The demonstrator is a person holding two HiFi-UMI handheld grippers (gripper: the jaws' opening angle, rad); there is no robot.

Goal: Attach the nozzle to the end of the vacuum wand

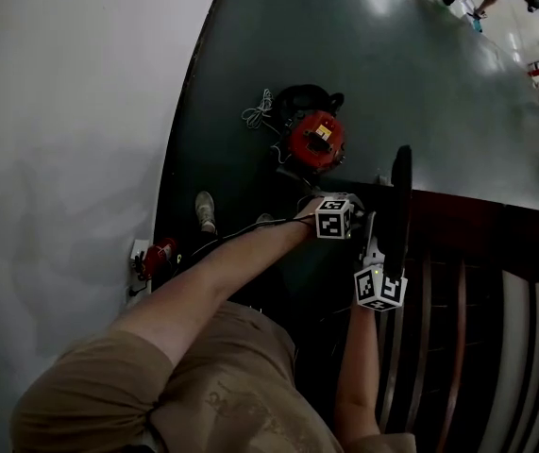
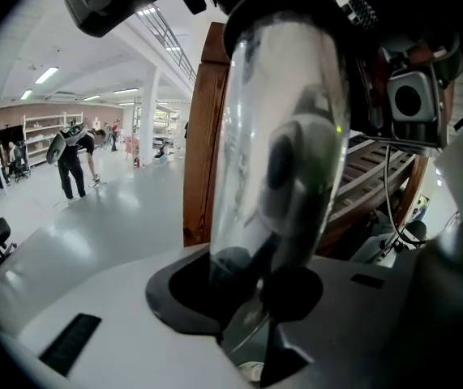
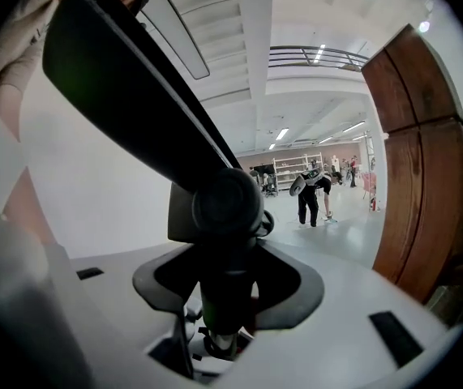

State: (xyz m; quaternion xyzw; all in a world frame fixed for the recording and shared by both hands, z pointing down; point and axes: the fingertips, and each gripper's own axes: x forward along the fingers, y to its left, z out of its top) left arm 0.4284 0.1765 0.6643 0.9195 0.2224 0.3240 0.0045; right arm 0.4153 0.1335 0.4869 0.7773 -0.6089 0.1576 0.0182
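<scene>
Lining-up stage I reckon: left gripper (image 2: pixel 251 288) clamped on the clear wand (image 2: pixel 288 136), right gripper (image 3: pixel 227 288) gripping the black nozzle (image 3: pixel 134 96), which next needs pushing onto the wand's end.

The head view is dim, with glare patches on the dark floor (image 1: pixel 420 92) — the gripper views are bright under ceiling lights (image 2: pixel 46 74), edges fisheye-bent, nearest parts blurred.

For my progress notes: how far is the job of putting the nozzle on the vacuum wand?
Done: both parts are picked up. In hand: the left hand-held gripper is shut on the clear wand; the right hand-held gripper holds the black nozzle by its neck. Left: joining them; no view shows the nozzle seated on the wand.
</scene>
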